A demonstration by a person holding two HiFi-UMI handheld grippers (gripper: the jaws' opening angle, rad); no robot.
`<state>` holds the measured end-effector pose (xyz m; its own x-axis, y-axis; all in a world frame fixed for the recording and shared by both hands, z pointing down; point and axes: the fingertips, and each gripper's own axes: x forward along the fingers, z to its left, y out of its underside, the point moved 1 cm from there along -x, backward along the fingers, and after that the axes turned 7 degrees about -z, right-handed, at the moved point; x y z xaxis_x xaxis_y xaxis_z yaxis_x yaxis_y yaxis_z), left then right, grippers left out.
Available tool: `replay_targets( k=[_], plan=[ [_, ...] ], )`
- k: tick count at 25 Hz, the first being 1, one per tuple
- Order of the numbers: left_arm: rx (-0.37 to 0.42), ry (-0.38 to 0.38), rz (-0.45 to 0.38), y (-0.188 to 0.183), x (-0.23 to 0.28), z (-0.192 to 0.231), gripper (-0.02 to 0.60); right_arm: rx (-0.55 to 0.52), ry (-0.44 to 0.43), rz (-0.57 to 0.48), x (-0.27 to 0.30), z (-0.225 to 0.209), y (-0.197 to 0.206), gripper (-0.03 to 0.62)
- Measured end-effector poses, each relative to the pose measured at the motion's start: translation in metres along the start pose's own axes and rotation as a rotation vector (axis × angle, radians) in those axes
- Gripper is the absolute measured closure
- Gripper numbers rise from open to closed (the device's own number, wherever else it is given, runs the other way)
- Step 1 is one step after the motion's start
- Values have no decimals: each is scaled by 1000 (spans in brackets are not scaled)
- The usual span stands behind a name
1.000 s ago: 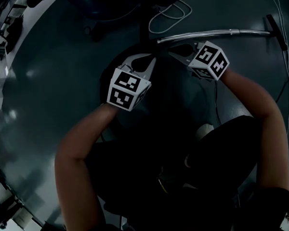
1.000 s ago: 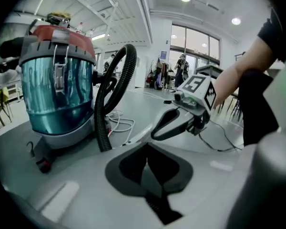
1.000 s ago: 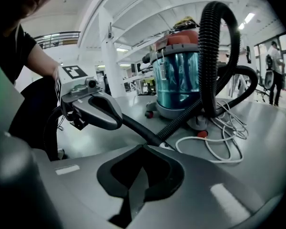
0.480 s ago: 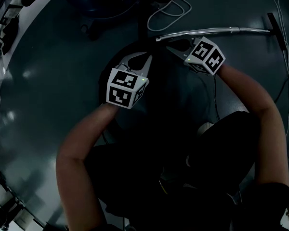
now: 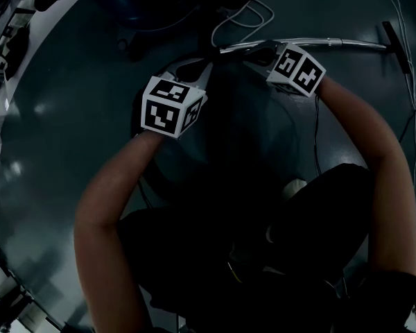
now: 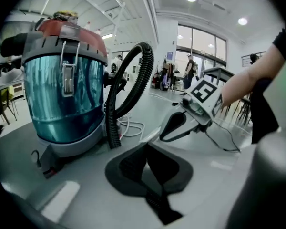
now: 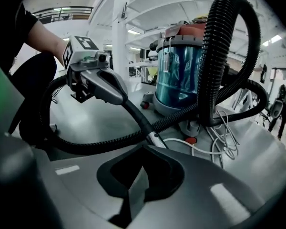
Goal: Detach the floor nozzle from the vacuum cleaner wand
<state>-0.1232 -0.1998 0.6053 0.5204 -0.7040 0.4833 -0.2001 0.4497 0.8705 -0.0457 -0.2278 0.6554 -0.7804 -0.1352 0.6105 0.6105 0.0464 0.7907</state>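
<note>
Head view: I see my left gripper (image 5: 206, 68) and right gripper (image 5: 256, 49) nearest, both with jaws closed on nothing. Just beyond the right tips lies the wand (image 5: 347, 44), meeting the floor nozzle (image 5: 396, 44) at far right. Farther off stands the canister (image 6: 66, 89) with its hose (image 7: 219, 56).

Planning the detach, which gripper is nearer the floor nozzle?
Right. The right gripper is beside the wand, partway toward the floor nozzle; the left gripper is farther, near the wand's opposite end.
</note>
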Motion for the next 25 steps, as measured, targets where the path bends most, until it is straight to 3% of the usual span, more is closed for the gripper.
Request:
replay_targets(
  k=[5,9,11,13,15,19,25],
  plan=[
    [7,51,-34,-27,5,-7,572,-30,-87,47,-11,-10,-18,595],
    [60,-2,-63,-40,13,10,572,-26,-15,35,1,-26,-16,595],
    [41,-8,-73,-41,17,17,571,9,17,10,7,-29,-11,595],
    [34,43,-61,-38,18,15,549,-44,6,30,13,-26,-8,595],
    [79,99,-33,-32,21,6,511,-108,-14,46,17,-21,-6,590],
    [174,124,-17,-11,25,-11,494,-156,-70,70,25,-9,3,476],
    [101,68,26,22,21,-5,480,-315,-121,125,43,1,14,397]
  ],
)
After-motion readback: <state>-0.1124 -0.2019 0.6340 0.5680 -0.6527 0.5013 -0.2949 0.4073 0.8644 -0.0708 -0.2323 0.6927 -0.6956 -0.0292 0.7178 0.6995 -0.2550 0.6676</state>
